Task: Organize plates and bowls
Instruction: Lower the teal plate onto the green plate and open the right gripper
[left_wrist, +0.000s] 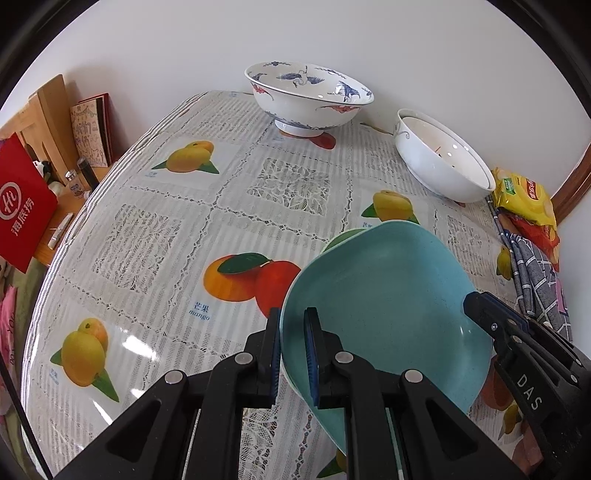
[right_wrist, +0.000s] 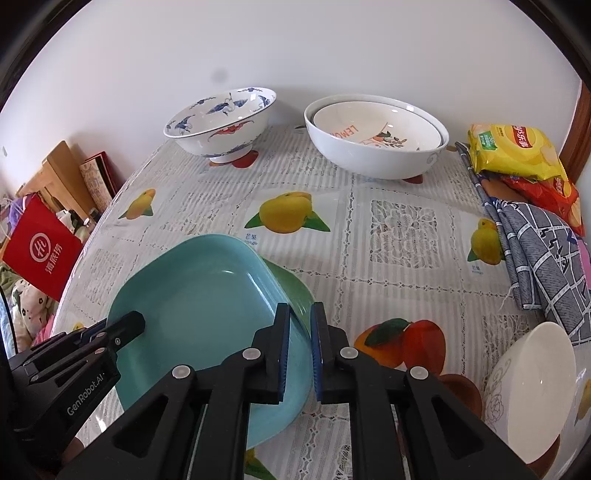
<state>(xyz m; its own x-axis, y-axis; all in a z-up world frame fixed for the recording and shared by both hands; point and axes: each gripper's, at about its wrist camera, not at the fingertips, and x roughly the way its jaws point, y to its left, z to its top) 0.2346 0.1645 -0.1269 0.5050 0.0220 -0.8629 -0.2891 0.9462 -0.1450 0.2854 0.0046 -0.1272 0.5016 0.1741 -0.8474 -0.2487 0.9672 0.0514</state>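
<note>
A teal square plate (left_wrist: 384, 295) (right_wrist: 207, 306) lies over a green plate (right_wrist: 291, 288) (left_wrist: 343, 236) on the fruit-print table. My left gripper (left_wrist: 291, 354) is shut on the teal plate's left rim. My right gripper (right_wrist: 299, 354) is shut on its right rim; it also shows at the right in the left wrist view (left_wrist: 491, 317). The left gripper also shows in the right wrist view (right_wrist: 122, 328). A blue-and-white patterned bowl (left_wrist: 308, 98) (right_wrist: 221, 122) stands at the back. A white bowl (left_wrist: 439, 158) (right_wrist: 376, 144) holds a smaller bowl inside.
A small white bowl (right_wrist: 532, 387) sits at the near right. Snack bags (right_wrist: 517, 151) and a checked cloth (right_wrist: 543, 266) lie along the right edge. A red bag (left_wrist: 22, 203), wooden boards and bottles stand off the table's left side. A wall is behind.
</note>
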